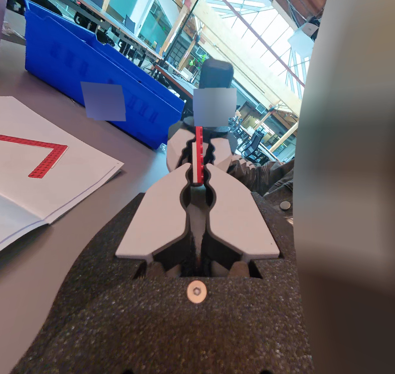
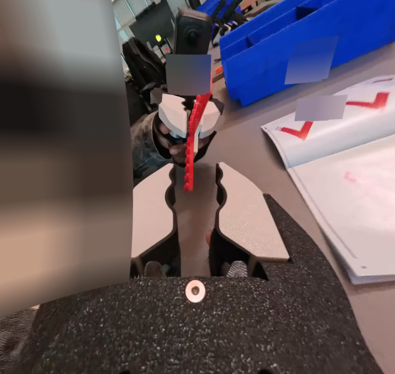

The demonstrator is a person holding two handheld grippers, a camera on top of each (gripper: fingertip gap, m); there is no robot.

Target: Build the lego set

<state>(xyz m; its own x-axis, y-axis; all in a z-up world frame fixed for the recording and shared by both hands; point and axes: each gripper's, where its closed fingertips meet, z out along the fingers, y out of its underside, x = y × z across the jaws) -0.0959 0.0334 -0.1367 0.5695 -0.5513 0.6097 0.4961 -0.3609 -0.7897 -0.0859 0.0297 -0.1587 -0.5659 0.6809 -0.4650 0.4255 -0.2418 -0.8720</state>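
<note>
Grey table (image 1: 64, 267) lies under your grippers in an open workshop; your left gripper (image 1: 198, 169) clamps the red plate (image 1: 199, 154) pointing straight ahead, while your right gripper (image 2: 195, 167) gapes around its far end.

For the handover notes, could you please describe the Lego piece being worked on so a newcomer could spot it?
Start at the blue bin, then look beside it, above the grey table. There the left tool pinches a long red studded plate, held edge-on, unlike the flat printed red shapes on the booklet.
</note>
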